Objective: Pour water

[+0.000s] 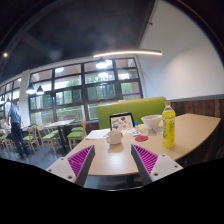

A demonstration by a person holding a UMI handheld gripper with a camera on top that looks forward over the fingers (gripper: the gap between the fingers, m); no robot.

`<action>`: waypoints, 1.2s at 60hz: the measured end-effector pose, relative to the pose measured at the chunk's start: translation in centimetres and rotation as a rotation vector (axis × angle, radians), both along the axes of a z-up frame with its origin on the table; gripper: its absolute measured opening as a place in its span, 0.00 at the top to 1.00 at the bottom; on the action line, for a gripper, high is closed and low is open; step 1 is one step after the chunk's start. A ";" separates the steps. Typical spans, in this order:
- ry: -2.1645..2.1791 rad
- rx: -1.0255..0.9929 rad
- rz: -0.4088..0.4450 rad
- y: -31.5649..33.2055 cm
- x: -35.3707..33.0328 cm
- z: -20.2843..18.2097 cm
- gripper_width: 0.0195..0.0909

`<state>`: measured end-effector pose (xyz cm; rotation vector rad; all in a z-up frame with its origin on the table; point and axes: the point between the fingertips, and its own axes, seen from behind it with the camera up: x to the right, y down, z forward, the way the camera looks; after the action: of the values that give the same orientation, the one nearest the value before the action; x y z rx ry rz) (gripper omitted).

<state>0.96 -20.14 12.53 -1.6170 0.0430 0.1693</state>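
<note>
Looking past our hand-held gripper (113,160), fingers spread and holding nothing, we see a bottle (168,126) of yellow drink (capped, upright) beyond the right finger on the desk (190,132), a white bowl (151,122) just left of it.

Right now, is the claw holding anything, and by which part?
Nothing held. The claw is open over the table; the bottle and the cup stand beyond its fingers.
</note>
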 end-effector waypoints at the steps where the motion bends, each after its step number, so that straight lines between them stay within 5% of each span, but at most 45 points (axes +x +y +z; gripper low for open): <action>1: -0.002 -0.001 0.000 0.0 0.0 0.0 0.16; 11: -0.054 -0.006 -0.058 0.7 3.1 -0.6 0.19; 34: -0.155 -0.051 -0.272 10.5 22.7 -3.2 0.21; 49: -0.160 -0.021 -0.259 21.7 27.4 -1.8 0.21; 53: -0.166 -0.092 -0.271 23.4 28.1 -3.2 0.59; 55: -0.160 -0.073 -0.276 23.9 28.1 -3.1 0.60; 57: -0.165 -0.066 -0.257 24.3 27.5 -3.1 0.72; 61: -0.228 -0.057 -0.233 24.5 26.5 -2.9 0.75; 62: -0.240 -0.056 -0.241 24.5 26.6 -2.9 0.84; 65: -0.249 -0.040 -0.274 24.9 26.3 -3.1 0.89; 72: -0.314 -0.046 -0.312 25.1 26.1 -2.9 0.89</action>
<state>27.08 4.94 9.64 -1.6442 0.0566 -0.3277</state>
